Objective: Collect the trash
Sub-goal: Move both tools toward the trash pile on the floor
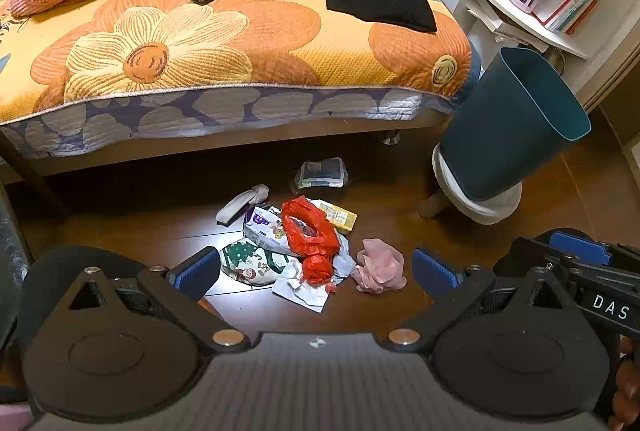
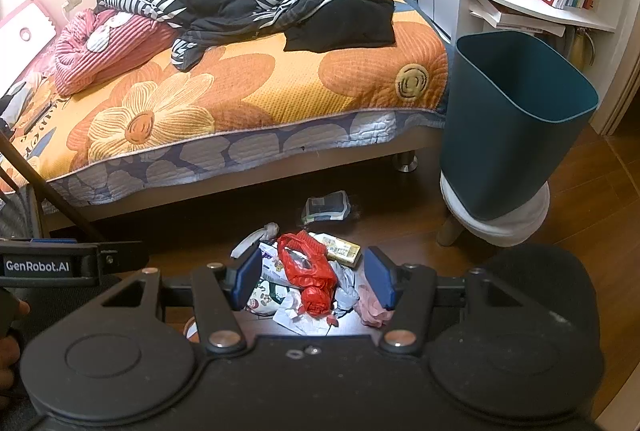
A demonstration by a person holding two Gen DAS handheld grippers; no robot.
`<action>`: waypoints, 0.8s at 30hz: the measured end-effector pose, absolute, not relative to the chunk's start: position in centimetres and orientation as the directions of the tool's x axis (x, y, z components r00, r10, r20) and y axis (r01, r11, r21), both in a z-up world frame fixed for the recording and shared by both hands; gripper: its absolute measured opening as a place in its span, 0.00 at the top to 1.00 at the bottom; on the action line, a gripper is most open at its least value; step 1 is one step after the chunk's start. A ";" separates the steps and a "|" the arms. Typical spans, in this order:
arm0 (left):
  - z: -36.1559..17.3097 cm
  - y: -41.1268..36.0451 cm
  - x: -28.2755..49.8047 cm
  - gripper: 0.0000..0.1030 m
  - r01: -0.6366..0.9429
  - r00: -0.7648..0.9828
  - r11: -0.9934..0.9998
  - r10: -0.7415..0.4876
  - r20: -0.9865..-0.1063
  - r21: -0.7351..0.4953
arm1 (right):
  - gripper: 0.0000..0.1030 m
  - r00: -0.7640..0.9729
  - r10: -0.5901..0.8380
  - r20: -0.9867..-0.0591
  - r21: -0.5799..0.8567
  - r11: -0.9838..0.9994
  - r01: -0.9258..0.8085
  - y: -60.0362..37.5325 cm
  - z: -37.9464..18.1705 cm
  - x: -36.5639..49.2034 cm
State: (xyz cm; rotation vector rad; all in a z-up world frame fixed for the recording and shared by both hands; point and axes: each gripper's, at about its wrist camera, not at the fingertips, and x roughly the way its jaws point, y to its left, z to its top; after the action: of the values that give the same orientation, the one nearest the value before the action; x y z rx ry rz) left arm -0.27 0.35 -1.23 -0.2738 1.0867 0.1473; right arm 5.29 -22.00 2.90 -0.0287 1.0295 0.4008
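Observation:
A heap of trash lies on the wooden floor by the bed: a red plastic bag (image 1: pixel 310 237) (image 2: pixel 308 271), a yellow carton (image 1: pixel 339 217) (image 2: pixel 344 251), printed wrappers (image 1: pixel 250 261), white paper (image 1: pixel 304 289), a pink crumpled tissue (image 1: pixel 378 265) (image 2: pixel 372 309) and a grey rag (image 1: pixel 242 203). A small dark packet (image 1: pixel 321 173) (image 2: pixel 326 206) lies apart, nearer the bed. A dark teal bin (image 1: pixel 508 123) (image 2: pixel 516 119) stands on a white stool (image 1: pixel 480 205). My left gripper (image 1: pixel 316 271) is open above the heap. My right gripper (image 2: pixel 314 279) is open too, its blue pads on either side of the red bag.
The bed (image 1: pixel 224 43) with an orange flower cover, dark quilt and pink blanket fills the back. A white shelf unit (image 2: pixel 536 7) with books and a pen cup stands behind the bin. The stool's leg (image 2: pixel 450 229) stands right of the heap.

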 end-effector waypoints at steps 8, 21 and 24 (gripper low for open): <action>-1.3 0.7 -0.2 0.00 -0.255 0.458 0.955 -0.018 -0.889 -0.151 | 0.45 0.450 0.310 -0.838 0.162 0.927 -0.338 -21.9 2.9 5.3; -1.5 1.0 -0.3 0.00 -0.254 0.458 0.955 -0.020 -0.889 -0.152 | 0.45 0.447 0.308 -0.840 0.158 0.926 -0.342 -21.8 2.7 5.3; -1.7 0.9 -0.3 0.00 -0.254 0.459 0.955 -0.020 -0.888 -0.152 | 0.45 0.447 0.308 -0.840 0.158 0.926 -0.342 -21.8 2.8 5.3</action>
State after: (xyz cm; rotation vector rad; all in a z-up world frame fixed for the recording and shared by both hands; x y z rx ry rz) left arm -0.34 0.92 -1.71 -0.2806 1.0887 0.1469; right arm 5.29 -21.84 2.76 -0.0363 1.0315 0.4022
